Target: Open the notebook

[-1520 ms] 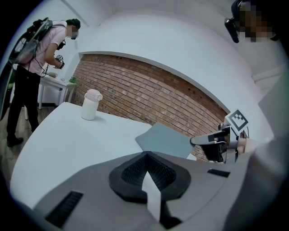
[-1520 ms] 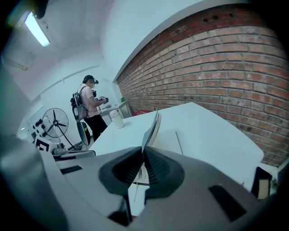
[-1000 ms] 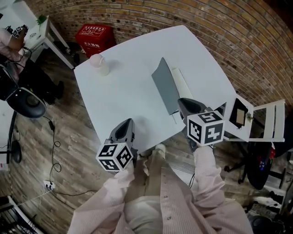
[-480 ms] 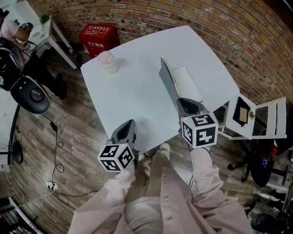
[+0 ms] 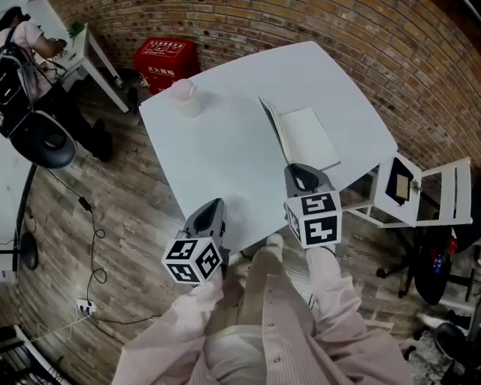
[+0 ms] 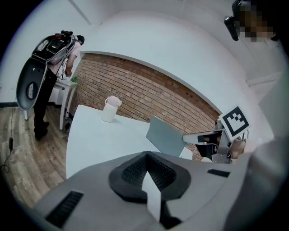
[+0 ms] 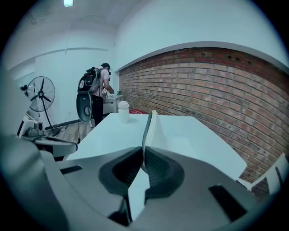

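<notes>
Pink-striped sleeves [image 5: 338,289] are seen nearest, stretched forward from the body, each ending in a marker cube; the left hand-held gripper [image 5: 212,204] is held over the near edge of the white desk [image 5: 225,150], pointed forward and slightly downward, its jaws drawn together with nothing between them; the right hand-held gripper [image 5: 294,169] is tilted more steeply down, and its jaws are clamped on the near end of the grey cover [image 5: 271,122] of the notebook [image 5: 310,139]; the cover is lifted almost upright along the left side of the pages, which lie flat and pale on the desk towards its right edge; in the right gripper view the cover's edge is seen rising out from between the dark pads [image 7: 159,168]; farther back, near the desk's far left corner, a pale cup [image 5: 185,98] stands upright, well apart from the notebook; beyond the desk a red crate [image 5: 162,56] is set on the wooden floor beside a brick wall [image 5: 301,22].
</notes>
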### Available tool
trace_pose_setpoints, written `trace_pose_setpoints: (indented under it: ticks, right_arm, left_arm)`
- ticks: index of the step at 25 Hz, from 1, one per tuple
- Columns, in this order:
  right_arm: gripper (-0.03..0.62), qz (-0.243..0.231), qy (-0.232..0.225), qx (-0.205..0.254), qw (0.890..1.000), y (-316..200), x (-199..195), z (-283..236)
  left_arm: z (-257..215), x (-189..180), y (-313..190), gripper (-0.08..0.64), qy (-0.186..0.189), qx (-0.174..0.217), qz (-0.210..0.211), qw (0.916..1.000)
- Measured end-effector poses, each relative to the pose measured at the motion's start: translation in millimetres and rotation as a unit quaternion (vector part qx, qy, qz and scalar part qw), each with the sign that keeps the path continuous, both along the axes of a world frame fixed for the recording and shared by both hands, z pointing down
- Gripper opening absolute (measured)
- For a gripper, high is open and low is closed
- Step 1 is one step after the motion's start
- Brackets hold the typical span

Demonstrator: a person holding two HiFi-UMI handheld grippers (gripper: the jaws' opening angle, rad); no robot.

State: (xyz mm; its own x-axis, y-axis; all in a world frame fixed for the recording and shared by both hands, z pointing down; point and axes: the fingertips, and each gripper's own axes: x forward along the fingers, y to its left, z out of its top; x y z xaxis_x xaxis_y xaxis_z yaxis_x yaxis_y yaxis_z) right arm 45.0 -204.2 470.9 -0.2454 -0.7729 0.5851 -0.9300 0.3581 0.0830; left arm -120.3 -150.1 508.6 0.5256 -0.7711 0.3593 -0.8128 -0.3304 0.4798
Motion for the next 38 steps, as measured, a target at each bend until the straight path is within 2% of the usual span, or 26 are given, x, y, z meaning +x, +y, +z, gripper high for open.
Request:
trace_pose_setpoints:
  ticks: [17,38]
  right_arm:
    - [0.029,-0.036,0.057,-0.012,0.998,15.3,-45.0,38.4]
    - [0.037,-0.056,0.09,-0.054,0.993,24.0,-74.9,101.9]
  left_arm:
    - [10.4,-3.6,2.2,-0.008,-0.001,-0.012,-0.008,0.9999]
    - [23.6,-26.6,14.9,-0.008,-0.014,-0.024,-0.018,0.9994]
